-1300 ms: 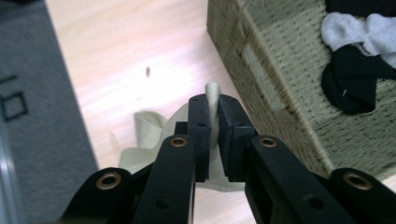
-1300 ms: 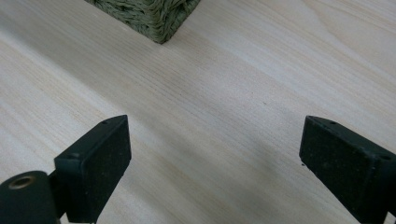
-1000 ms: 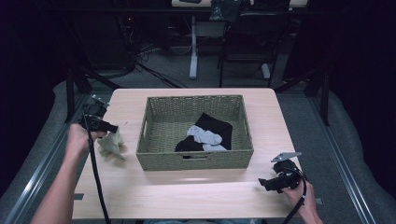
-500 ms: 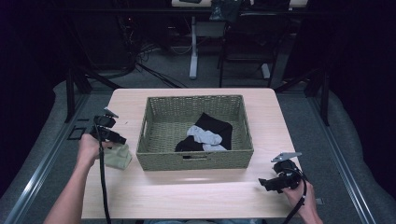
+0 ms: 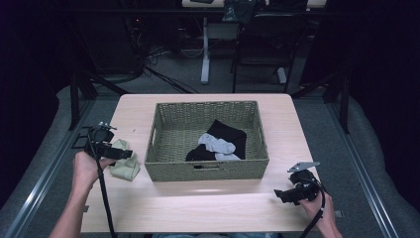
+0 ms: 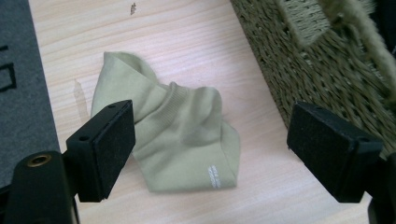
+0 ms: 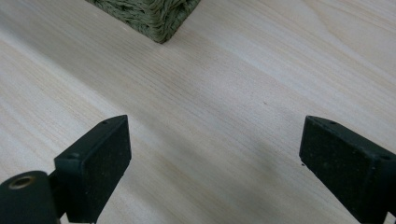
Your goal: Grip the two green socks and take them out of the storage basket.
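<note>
Having just opened wide, our left tongs [image 6: 210, 154] released the olive sock [image 6: 173, 135] onto the tabletop [image 5: 198, 203] beside the basket [image 5: 208, 168]; right tongs [image 7: 215, 163] wide, idle.

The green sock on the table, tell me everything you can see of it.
The sock is pale olive green, a soft knit with a ribbed cuff and a small pale printed mark near one edge. It lies crumpled and folded over itself, flat on the wooden table, left of the basket and apart from it. The left claw, whose jaws have just been opening, hangs open above it; nothing grips it.
</note>
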Motion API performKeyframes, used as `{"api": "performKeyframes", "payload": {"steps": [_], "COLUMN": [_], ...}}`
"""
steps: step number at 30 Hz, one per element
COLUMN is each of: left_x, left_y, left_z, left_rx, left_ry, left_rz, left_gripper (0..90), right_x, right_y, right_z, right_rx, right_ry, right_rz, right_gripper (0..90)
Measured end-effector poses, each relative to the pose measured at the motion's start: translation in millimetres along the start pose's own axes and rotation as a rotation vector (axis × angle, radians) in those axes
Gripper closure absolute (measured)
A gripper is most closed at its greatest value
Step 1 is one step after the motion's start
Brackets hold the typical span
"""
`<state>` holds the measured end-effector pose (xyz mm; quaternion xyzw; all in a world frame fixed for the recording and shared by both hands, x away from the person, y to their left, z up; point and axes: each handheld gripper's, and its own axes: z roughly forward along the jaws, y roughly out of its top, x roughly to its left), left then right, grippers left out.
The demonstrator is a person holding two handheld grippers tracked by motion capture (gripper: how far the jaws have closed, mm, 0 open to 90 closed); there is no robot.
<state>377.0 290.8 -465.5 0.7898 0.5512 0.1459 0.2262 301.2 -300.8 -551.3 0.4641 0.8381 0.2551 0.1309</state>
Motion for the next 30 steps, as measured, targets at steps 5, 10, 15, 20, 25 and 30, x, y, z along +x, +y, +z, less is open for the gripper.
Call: {"api": "performKeyframes", "payload": {"steps": [5, 10, 15, 20, 25, 30], "left_x": [-9.1, -18.6, -26.7, -32.4, -32.6, -27.9], "left_y": [-20.6, -44.7, -65.1, -84.8, -95.8, -96.0], "left_z": [-2.6, 5.5, 11.2, 20.2, 28.5, 32.6], "left_rx": [-0.061, -0.081, -0.092, -0.084, -0.068, -0.081], "left_ry": [0.023, 0.067, 0.111, 0.147, 0.143, 0.136], "left_rz": [-0.017, -0.028, -0.031, -0.034, -0.032, -0.038], "left_gripper": [14.5, 12.7, 9.7, 5.4, 0.7, 0.1], "right_x": [0.1, 0.1, 0.1, 0.4, 0.2, 0.3], "right_y": [0.3, 0.0, 0.0, 0.1, 0.2, 0.7], "right_z": [0.1, -0.3, 0.3, 0.2, 0.4, 0.5], "right_rx": [0.000, -0.001, -0.001, -0.002, -0.006, -0.006], "right_ry": [0.001, 0.001, 0.002, 0.008, 0.005, 0.001], "right_rz": [-0.004, -0.001, 0.002, 0.002, 0.000, -0.002], "right_gripper": [8.4, 8.4, 8.4, 8.4, 8.4, 8.4]}}
